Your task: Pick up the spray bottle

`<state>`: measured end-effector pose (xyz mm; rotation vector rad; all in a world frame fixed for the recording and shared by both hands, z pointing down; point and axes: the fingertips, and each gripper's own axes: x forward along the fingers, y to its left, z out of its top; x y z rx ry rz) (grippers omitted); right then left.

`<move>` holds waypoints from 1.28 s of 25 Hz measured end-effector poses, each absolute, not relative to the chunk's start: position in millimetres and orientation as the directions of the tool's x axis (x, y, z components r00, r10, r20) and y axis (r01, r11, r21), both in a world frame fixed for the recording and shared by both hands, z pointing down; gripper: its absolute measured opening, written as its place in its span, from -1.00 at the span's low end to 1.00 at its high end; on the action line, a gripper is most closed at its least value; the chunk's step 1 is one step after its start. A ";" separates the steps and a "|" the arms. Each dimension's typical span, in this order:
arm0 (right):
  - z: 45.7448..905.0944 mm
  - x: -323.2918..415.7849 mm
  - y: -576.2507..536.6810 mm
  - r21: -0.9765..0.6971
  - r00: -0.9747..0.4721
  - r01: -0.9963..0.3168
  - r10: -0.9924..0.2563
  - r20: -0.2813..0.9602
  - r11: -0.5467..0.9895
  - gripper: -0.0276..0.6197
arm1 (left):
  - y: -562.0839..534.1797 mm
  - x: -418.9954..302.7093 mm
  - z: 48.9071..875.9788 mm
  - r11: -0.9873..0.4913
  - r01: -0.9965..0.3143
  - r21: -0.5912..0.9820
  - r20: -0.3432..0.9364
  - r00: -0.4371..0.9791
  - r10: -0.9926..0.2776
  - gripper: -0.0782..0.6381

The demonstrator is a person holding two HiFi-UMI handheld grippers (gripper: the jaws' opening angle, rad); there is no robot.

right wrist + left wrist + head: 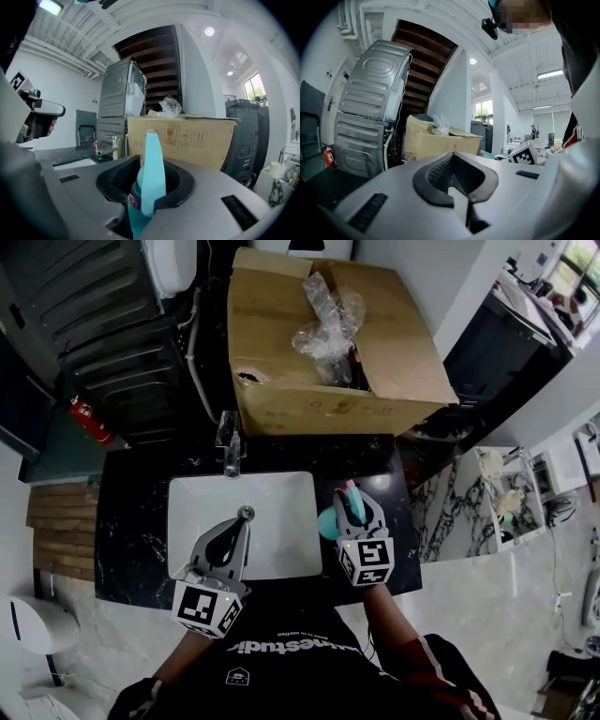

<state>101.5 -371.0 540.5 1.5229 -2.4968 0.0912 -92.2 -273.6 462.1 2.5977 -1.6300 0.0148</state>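
1. The right gripper (352, 501) has its jaws closed on the spray bottle (151, 174), the dark pads pinching the teal neck just under the trigger head
2. The spray bottle stands upright over the counter (131, 521), just beside the right edge of the white sink (192, 521); whether its base touches the counter cannot be told
3. The left gripper (243, 518) hangs over the sink's front half, its jaws pressed together with nothing between them
4. A faucet (230, 452) stands at the sink's back edge
5. Behind the counter's back edge sits a cardboard box (281, 343) with crumpled clear plastic (328, 322) on top
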 end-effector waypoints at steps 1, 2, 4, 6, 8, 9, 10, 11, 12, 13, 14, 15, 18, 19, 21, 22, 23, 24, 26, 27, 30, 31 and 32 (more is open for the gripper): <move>535.7 99.7 -369.0 0.059 -0.443 -0.884 -0.872 0.209 0.463 -0.56 | -272.2 -93.5 460.3 -0.433 -0.900 0.056 0.042 0.436 -0.899 -0.74; 530.2 97.6 -366.4 0.058 -0.446 -0.883 -0.872 0.202 0.465 -0.56 | -270.5 -94.5 458.6 -0.435 -0.899 0.055 0.038 0.437 -0.898 -0.74; 517.7 91.9 -360.5 0.056 -0.457 -0.879 -0.869 0.188 0.474 -0.56 | -267.0 -96.5 455.3 -0.440 -0.896 0.052 0.029 0.442 -0.896 -0.74; 504.4 84.1 -354.0 0.054 -0.472 -0.872 -0.863 0.179 0.487 -0.56 | -264.3 -98.9 452.0 -0.443 -0.895 0.049 0.021 0.444 -0.896 -0.74; 491.0 74.1 -345.7 0.050 -0.492 -0.861 -0.853 0.173 0.506 -0.56 | -261.7 -101.2 449.4 -0.444 -0.895 0.046 0.015 0.445 -0.895 -0.74; 484.8 68.2 -340.6 0.045 -0.504 -0.854 -0.846 0.172 0.518 -0.56 | -260.2 -101.6 448.6 -0.448 -0.893 0.044 0.014 0.449 -0.894 -0.74; 479.6 61.7 -334.8 0.038 -0.516 -0.847 -0.839 0.174 0.530 -0.56 | -258.6 -101.3 448.2 -0.454 -0.890 0.043 0.015 0.455 -0.890 -0.74; 475.7 54.7 -328.4 0.031 -0.528 -0.841 -0.831 0.178 0.541 -0.56 | -257.1 -100.8 448.0 -0.460 -0.887 0.042 0.015 0.461 -0.887 -0.74; 472.9 47.3 -321.5 0.021 -0.540 -0.833 -0.822 0.183 0.552 -0.56 | -255.9 -100.5 447.9 -0.464 -0.885 0.042 0.015 0.465 -0.885 -0.74; 470.9 39.5 -313.9 0.008 -0.554 -0.825 -0.812 0.186 0.565 -0.56 | -255.0 -100.5 447.7 -0.465 -0.884 0.042 0.014 0.466 -0.885 -0.74; 469.4 31.6 -306.0 -0.006 -0.568 -0.816 -0.801 0.188 0.578 -0.56 | -254.3 -100.6 447.2 -0.466 -0.884 0.043 0.012 0.467 -0.884 -0.74; 468.1 23.8 -297.9 -0.015 -0.581 -0.807 -0.791 0.191 0.590 -0.56 | -253.4 -100.9 446.4 -0.468 -0.883 0.043 0.010 0.468 -0.883 -0.74; 464.4 6.6 -276.3 -0.008 -0.605 -0.787 -0.770 0.204 0.616 -0.56 | -249.6 -102.0 444.8 -0.471 -0.881 0.044 0.011 0.472 -0.882 -0.74; 463.0 3.8 -271.2 -0.003 -0.607 -0.784 -0.767 0.209 0.620 -0.56 | -248.6 -102.1 444.7 -0.471 -0.881 0.044 0.012 0.472 -0.882 -0.74; 460.3 2.0 -263.6 0.007 -0.605 -0.784 -0.768 0.211 0.620 -0.56 | -247.4 -101.6 445.6 -0.471 -0.881 0.045 0.013 0.472 -0.881 -0.74; 459.8 2.3 -260.3 0.011 -0.601 -0.787 -0.771 0.210 0.617 -0.56 | -247.0 -101.2 446.5 -0.472 -0.881 0.046 0.015 0.473 -0.881 -0.74; 460.0 3.0 -256.5 0.015 -0.595 -0.791 -0.776 0.210 0.611 -0.56 | -246.5 -100.7 447.5 -0.472 -0.880 0.048 0.017 0.473 -0.881 -0.74; 460.1 3.6 -252.3 0.019 -0.589 -0.796 -0.780 0.210 0.606 -0.56 | -245.8 -99.9 448.1 -0.473 -0.880 0.048 0.019 0.475 -0.880 -0.74; 458.8 2.2 -243.8 0.027 -0.583 -0.799 -0.784 0.210 0.601 -0.56 | -243.5 -97.3 448.4 -0.478 -0.877 0.047 0.020 0.479 -0.877 -0.74; 458.8 0.4 -240.2 0.032 -0.585 -0.796 -0.783 0.212 0.604 -0.56 | -242.2 -95.8 448.7 -0.481 -0.875 0.047 0.021 0.482 -0.876 -0.74; 462.9 -3.5 -233.4 0.053 -0.592 -0.785 -0.774 0.225 0.617 -0.56 | -237.5 -90.3 451.4 -0.493 -0.869 0.050 0.020 0.494 -0.869 -0.74; 464.0 -3.3 -232.3 0.055 -0.592 -0.784 -0.772 0.229 0.618 -0.56 | -236.1 -88.1 452.2 -0.497 -0.866 0.050 0.020 0.498 -0.867 -0.74; 464.5 -2.2 -231.8 0.055 -0.591 -0.786 -0.774 0.230 0.616 -0.56 | -235.0 -86.1 452.6 -0.501 -0.864 0.050 0.021 0.502 -0.865 -0.74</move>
